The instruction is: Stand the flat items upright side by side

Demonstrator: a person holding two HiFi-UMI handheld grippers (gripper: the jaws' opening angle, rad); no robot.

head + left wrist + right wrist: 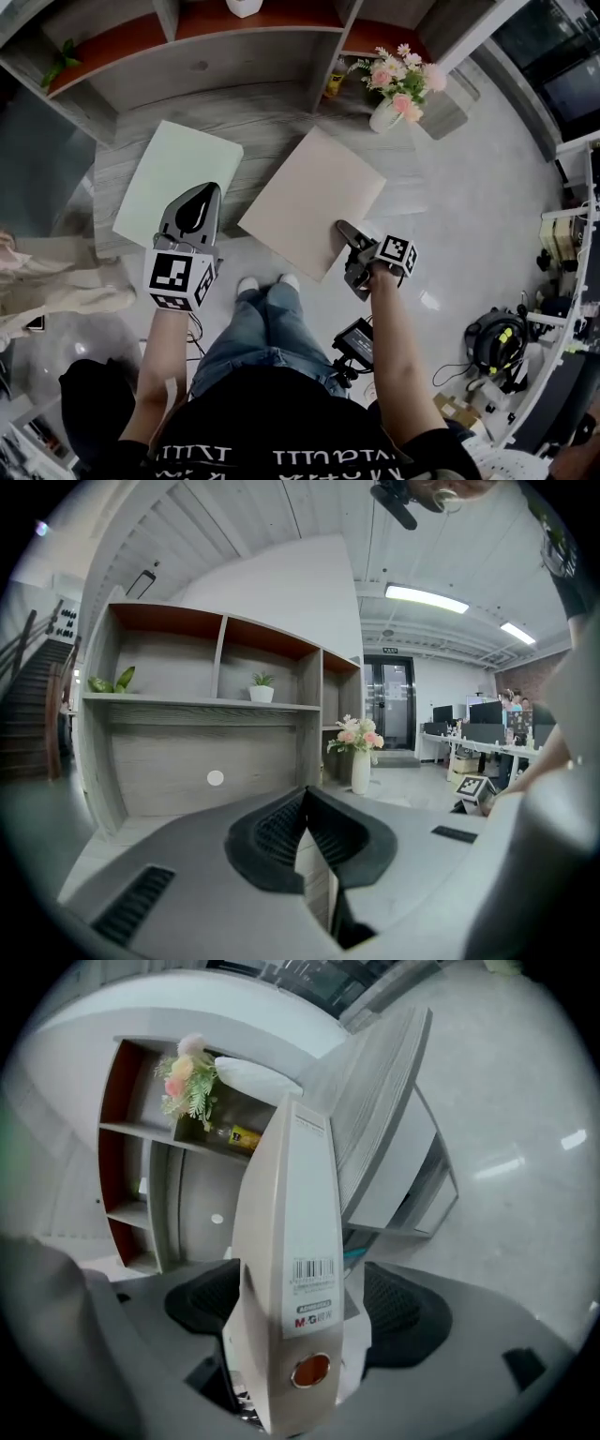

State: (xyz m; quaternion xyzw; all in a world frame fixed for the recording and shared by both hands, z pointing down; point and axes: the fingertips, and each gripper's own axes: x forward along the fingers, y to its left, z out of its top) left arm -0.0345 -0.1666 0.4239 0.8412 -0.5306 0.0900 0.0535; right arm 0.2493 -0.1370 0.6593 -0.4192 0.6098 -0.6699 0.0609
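Observation:
Two flat folders hang over the grey wooden shelf base (272, 117). The pale green folder (178, 178) is at the left, and my left gripper (200, 195) is shut on its near edge. In the left gripper view that folder (281, 611) rises edge-on from the closed jaws of the left gripper (307, 808). The beige folder (312, 202) is in the middle, with my right gripper (345, 232) shut on its near right corner. In the right gripper view its labelled spine (298, 1241) stands between the pads of the right gripper (300, 1335).
A grey shelf unit with red-brown compartments (187, 28) runs along the back. A white vase of pink flowers (394, 94) and a small yellow bottle (335, 80) stand at its right end. The person's legs (262, 319) and floor clutter (497, 342) lie below.

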